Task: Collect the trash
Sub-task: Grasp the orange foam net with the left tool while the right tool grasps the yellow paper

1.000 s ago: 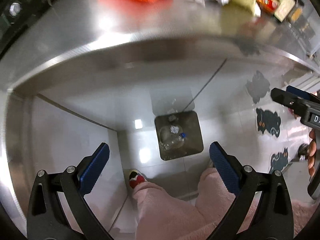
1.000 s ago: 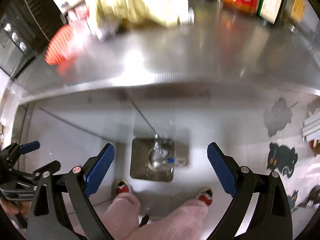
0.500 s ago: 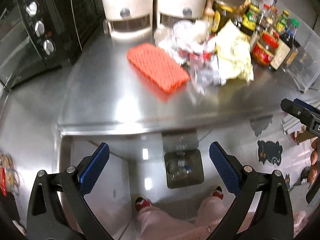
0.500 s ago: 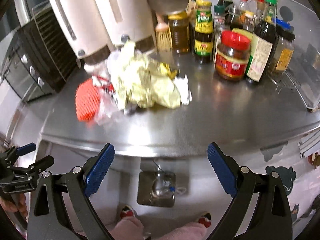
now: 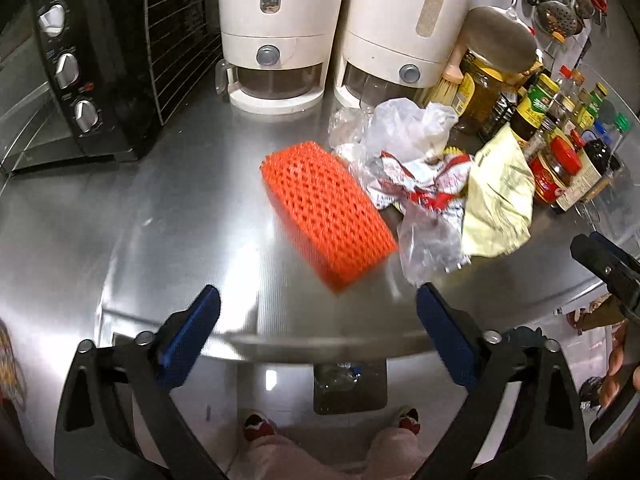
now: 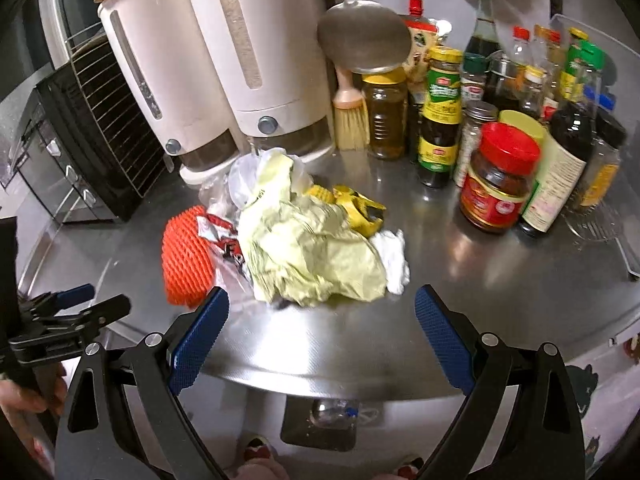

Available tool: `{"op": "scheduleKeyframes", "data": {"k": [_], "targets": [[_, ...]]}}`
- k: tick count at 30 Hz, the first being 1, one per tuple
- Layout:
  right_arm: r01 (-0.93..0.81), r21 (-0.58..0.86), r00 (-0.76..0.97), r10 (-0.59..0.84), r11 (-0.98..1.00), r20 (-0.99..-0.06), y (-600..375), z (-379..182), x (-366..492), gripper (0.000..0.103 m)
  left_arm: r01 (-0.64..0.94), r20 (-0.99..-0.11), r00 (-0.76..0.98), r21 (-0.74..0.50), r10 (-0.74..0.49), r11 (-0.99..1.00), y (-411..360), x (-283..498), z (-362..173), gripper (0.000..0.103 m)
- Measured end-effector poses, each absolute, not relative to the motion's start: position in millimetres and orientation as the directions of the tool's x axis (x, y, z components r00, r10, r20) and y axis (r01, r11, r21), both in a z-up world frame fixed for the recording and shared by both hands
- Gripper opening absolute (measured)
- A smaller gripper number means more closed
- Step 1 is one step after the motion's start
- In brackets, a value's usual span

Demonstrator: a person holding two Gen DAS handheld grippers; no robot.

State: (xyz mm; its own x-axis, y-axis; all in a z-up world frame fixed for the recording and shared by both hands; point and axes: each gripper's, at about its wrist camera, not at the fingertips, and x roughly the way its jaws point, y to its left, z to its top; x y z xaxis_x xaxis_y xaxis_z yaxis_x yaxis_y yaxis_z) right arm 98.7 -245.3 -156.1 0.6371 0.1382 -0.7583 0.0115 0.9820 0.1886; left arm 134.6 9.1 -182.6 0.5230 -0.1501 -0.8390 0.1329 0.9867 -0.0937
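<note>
A pile of trash lies on the steel counter (image 5: 180,216): an orange foam net (image 5: 326,210), clear plastic bags (image 5: 404,128), a red and white wrapper (image 5: 424,186) and a crumpled pale yellow paper (image 5: 500,204). In the right wrist view I see the yellow paper (image 6: 312,256), the orange net (image 6: 186,268), a yellow wrapper (image 6: 356,204) and a white tissue (image 6: 394,262). My left gripper (image 5: 318,340) is open and empty, above the counter's front edge, just short of the net. My right gripper (image 6: 322,340) is open and empty, just short of the yellow paper.
Two white dispensers (image 5: 332,28) stand at the back, a black oven (image 5: 92,60) at the left, several sauce bottles and jars (image 6: 500,140) at the right. A bin (image 6: 324,426) with a plastic bottle in it stands on the floor below the counter edge.
Both grippers have tilted up from looking down at the floor bin to facing the counter top and the trash pile. Both stay open and empty.
</note>
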Motion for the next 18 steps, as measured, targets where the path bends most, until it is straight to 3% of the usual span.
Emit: {"op": "scheduleKeyframes", "data": {"k": [2,7,18], "targets": [[0.004,0.2,0.633,0.152,0.98,-0.759,-243.1,-159.8,108.5,0.093,0.138,-0.845,0.51,-0.104,-0.161,0.985,7.0,145.4,-185.8,0.083],[-0.022,0.213,0.597,0.184,0.977,-0.781,-233.9,-171.9,130.3,0.077,0.137,-0.861,0.488,-0.091,-0.147,0.986,1.8,168.5,-197.7,0.076],[-0.02,0.189,0.543,0.169,0.982,-0.823,-224.1,-197.0,157.4,0.077,0.117,-0.899,0.416,-0.094,-0.135,0.989,-0.2,206.7,-232.3,0.068]]}}
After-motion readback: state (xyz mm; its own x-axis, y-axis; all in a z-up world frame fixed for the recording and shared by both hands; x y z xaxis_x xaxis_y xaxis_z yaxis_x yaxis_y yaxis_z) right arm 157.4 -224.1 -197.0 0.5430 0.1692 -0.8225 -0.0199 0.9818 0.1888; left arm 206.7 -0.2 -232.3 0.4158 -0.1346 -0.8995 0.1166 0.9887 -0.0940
